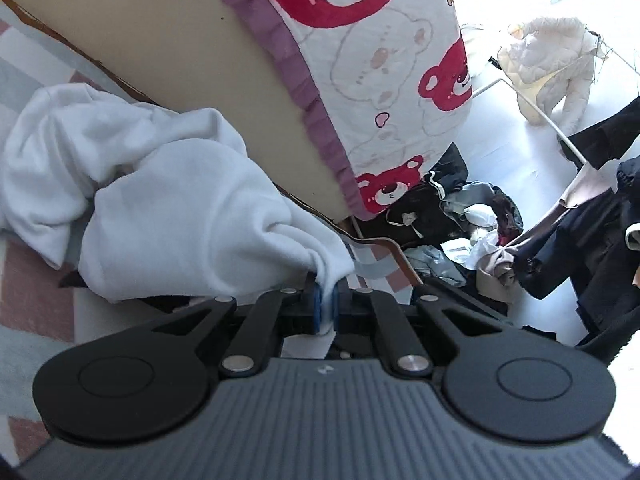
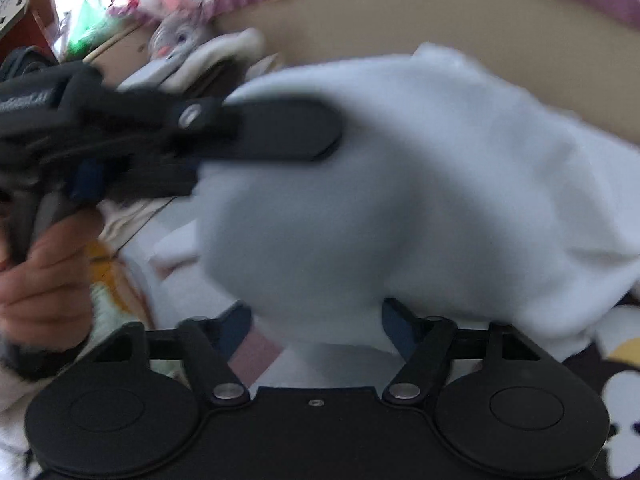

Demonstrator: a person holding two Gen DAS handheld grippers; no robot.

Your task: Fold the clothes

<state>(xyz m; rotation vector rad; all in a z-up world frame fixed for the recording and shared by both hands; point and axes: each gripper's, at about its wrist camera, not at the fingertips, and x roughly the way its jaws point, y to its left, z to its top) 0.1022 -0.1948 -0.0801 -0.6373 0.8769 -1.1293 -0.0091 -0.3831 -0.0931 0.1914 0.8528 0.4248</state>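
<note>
Left gripper (image 1: 325, 304) pinches your white garment (image 1: 168, 208) at its corner; right gripper (image 2: 316, 320), half open and empty, sits just under the hanging bulk.

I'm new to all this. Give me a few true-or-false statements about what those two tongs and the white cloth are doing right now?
1. The left tongs are clamped on a bunched corner of the white fleecy garment. True.
2. The right tongs are clamped flat with nothing between them. False: their blue pads stand apart, with the white garment bulging just ahead of them.
3. A quilt printed with red bears and edged with a purple frill lies behind the garment. True.
4. The garment is already folded into a neat square. False: it is a crumpled heap.
5. A bare hand holds the left tongs' handle. True.
</note>
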